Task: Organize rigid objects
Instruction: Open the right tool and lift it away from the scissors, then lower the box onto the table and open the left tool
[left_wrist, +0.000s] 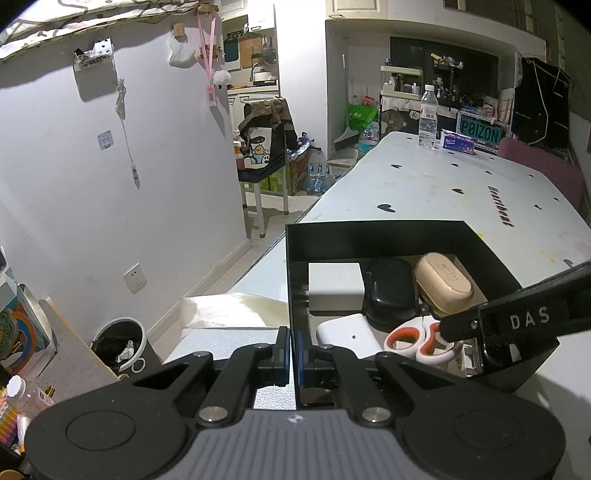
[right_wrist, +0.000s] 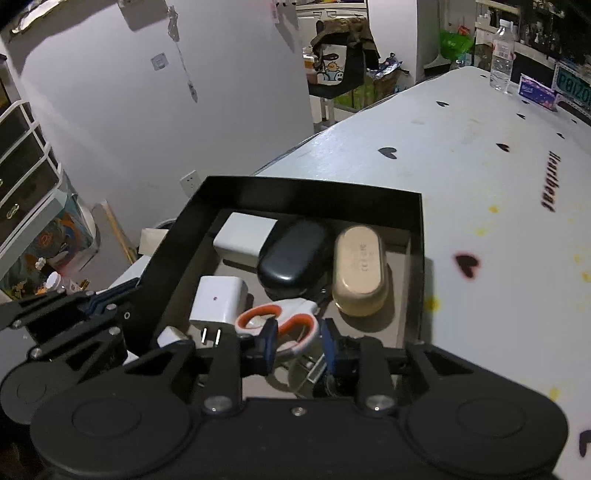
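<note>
- Black is the left tool; its two blue pads stand pressed together on the left wall of the black box, so the thin wall is pinched between them.
- Right tool reaches into the near part of the same box; its pads sit on either side of one handle loop of the white-and-orange scissors, and they appear to clamp it.
- Scissors lie at the near end of the box, just beside a white charger whose two metal prongs point toward the camera.
- Further inside, a black oval case and a beige oval case lie side by side, touching or nearly touching.
- A white rectangular block rests in the far left corner of the box, next to the black case.
- Box itself stands near the left edge of the white counter, which carries small black hearts and a printed word.
- At the far end of the counter stand a clear water bottle and, just beside it, a tissue pack.
</note>
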